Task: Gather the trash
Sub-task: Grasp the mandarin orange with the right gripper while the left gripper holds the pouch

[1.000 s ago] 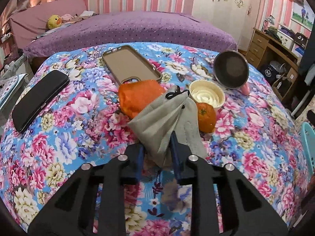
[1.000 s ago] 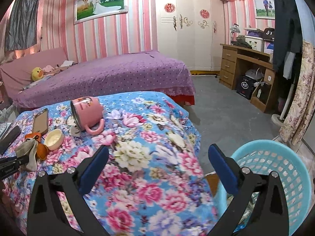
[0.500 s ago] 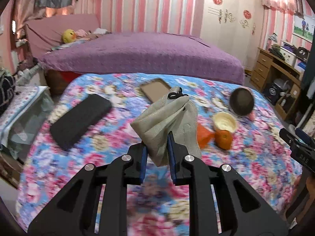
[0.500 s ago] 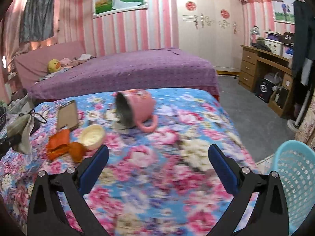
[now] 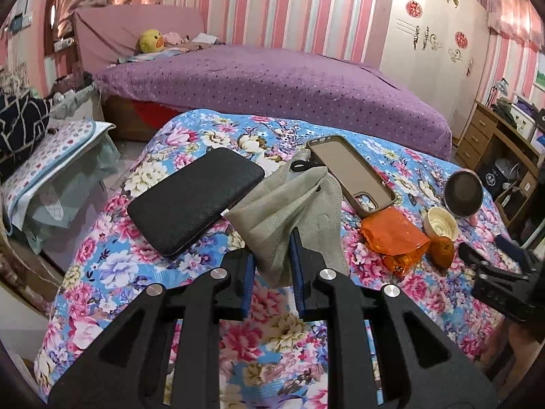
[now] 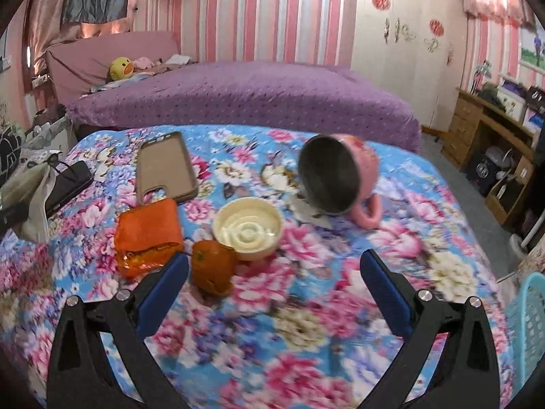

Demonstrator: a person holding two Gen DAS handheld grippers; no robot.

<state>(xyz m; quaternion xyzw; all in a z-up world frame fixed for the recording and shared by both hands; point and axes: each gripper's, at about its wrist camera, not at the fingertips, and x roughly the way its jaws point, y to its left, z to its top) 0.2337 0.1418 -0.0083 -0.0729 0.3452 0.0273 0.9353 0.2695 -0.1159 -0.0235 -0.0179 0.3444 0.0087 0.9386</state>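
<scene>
No brand or lettering can be read on anything here; the dark box under the desk at the far right of the left wrist view carries a pale mark too small to make out. The left gripper [image 5: 270,269] is clenched on a grey face mask [image 5: 289,204], a soft pleated cloth with black ear loops, held up above the floral tablecloth [image 5: 136,259] at the centre of that view. Behind it lie a black woven-texture wallet [image 5: 196,199] to the left and a tan phone case [image 5: 351,173] lying inside up, to the right. The right gripper [image 6: 272,289] stands wide apart with nothing between its blue pads, low in its own view over the cloth. Just beyond its left finger sits a crinkled orange wrapper [image 6: 148,235], and beside that a small orange fruit [image 6: 213,267] touching a round cream ribbed lid [image 6: 248,228]. A pink mug [image 6: 337,173] with a metal lining lies tipped on its side in the upper right. Only the right wrist view shows the blue plastic lattice basket [image 6: 528,323] at the lower right edge; only the left one shows the wallet whole and the quilted dotted cover on the stand at far left.
</scene>
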